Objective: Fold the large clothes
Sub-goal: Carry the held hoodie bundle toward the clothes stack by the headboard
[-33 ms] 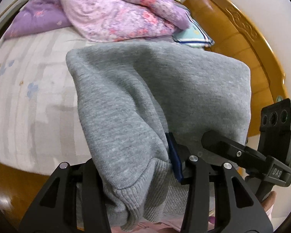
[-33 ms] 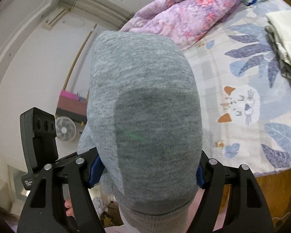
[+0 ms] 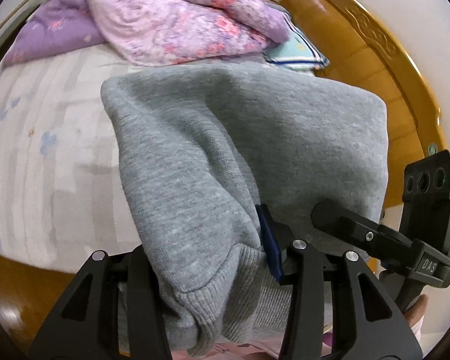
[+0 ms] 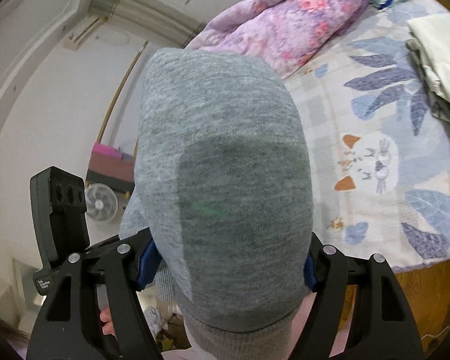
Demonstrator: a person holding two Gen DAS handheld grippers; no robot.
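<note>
Jaws of both grippers are pinching the same grey sweatshirt (image 3: 240,156): the left gripper (image 3: 213,270) clamps a bunched section at the ribbed hem or cuff, and the right gripper (image 4: 231,267) clamps a thick wad of the knit close to another ribbed band. Garment hangs in the air between the two grippers, above the near edge of the bed (image 4: 375,156), not lying flat on it. Judgement on handling: heavy fleece-type knit, soft and limp, no stiffness of its own; it will sag and drape wherever unsupported, and the bulk will resist crisp creases. Not slippery, not fragile; blue pads on the jaws should grip well. Ribbed bands and seams look like the best hold points, since they are thicker and stretch less than the body fabric. Surroundings: pink and purple floral quilt (image 3: 177,24) heaped at the far side of the bed, a blue-edged pillow (image 3: 297,54) by the wooden headboard (image 3: 375,60), and a pile of pale folded clothes (image 4: 438,60) at the right edge of the printed bedsheet. Open sheet area between these looks adequate for laying the garment out, though the quilt and pile limit the spread. A floor fan (image 4: 100,204) stands well apart, by the wall.
</note>
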